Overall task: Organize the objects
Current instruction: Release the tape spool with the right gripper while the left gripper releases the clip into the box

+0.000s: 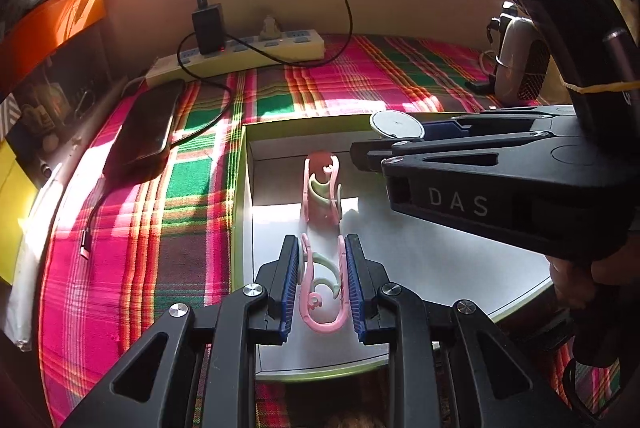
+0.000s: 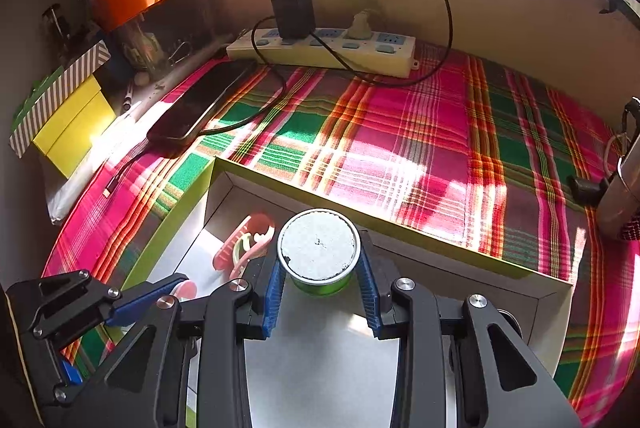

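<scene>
the left gripper (image 1: 322, 280) has its jaws clenched on a pink and pale green plastic clip (image 1: 323, 288), held over the white floor of the shallow green-walled box (image 1: 239, 211). a second clip of the same kind (image 1: 322, 191) lies in the box's far left corner. the clip looks light and thin, with springy curled arms, so it likely flexes and could twist out if pinched at the tips; the long pink side rails, where the blue pads sit now, seem the safest hold.

the right gripper (image 2: 320, 282) has its jaws closed around a small round tin (image 2: 319, 252) with a pale lid and green wall, over the box near its far wall. the tin looks rigid and light, its smooth curved wall probably slippery, so a grip square across the middle suits it best.

the box sits on a plaid cloth (image 2: 400, 131).
</scene>
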Available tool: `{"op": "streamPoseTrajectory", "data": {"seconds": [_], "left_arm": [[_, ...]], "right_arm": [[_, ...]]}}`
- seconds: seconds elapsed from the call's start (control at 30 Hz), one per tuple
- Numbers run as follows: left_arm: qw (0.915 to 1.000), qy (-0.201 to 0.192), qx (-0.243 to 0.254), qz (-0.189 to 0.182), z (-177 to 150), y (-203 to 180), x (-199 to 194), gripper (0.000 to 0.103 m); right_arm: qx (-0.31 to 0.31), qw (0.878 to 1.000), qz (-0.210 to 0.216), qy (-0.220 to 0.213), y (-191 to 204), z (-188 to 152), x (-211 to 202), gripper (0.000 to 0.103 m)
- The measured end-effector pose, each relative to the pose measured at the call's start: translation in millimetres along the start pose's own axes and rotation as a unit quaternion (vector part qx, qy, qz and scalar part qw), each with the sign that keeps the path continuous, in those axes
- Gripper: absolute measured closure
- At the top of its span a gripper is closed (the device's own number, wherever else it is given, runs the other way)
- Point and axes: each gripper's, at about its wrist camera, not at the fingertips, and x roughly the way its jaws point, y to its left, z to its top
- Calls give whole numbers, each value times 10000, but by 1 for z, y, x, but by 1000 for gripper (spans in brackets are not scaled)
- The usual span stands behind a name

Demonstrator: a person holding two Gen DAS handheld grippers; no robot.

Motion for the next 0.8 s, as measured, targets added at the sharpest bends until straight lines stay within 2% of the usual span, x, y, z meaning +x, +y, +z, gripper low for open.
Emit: {"op": "streamPoseTrajectory", "data": {"seconds": [0.8], "left_arm": [[10000,6,59,42,2,-1,1,82]], "right_arm": [[-67,9992,-192,356,4,2,15,68]]}}
